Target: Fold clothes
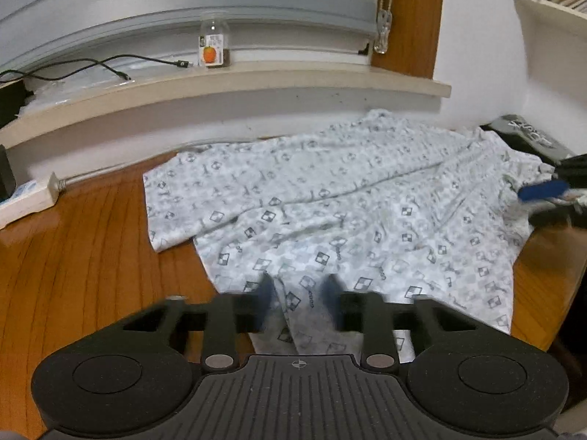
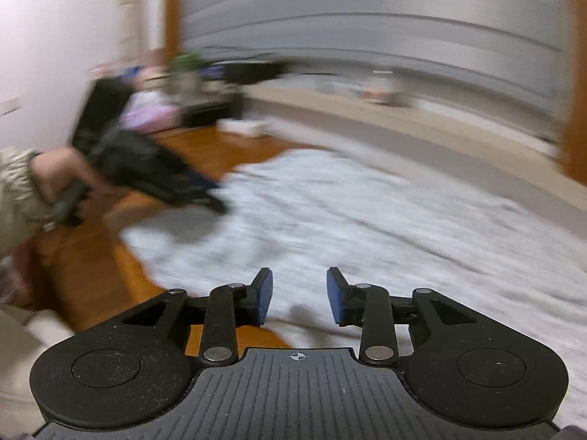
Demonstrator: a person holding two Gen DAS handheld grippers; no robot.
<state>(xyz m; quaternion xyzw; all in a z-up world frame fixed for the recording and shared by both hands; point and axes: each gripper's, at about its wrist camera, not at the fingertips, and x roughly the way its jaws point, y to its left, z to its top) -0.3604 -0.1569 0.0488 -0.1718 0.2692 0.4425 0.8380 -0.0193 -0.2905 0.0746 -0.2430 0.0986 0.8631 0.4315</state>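
Both your grippers, left gripper (image 1: 298, 302) and right gripper (image 2: 299, 295), gape empty over the patterned pyjamas (image 1: 330, 212); grab one layer only, or it bunches.

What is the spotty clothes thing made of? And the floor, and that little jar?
Patterned garment: soft thin cloth, probably cotton; it wrinkles and lies limp. Floor: wood or wood-look boards, glossy, with grain lines. Jar: clear, probably glass, maybe plastic, with a paper label.

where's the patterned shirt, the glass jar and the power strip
patterned shirt (image 1: 367, 220), left wrist view, middle of cloth
glass jar (image 1: 214, 40), left wrist view, its label
power strip (image 1: 27, 201), left wrist view, white body
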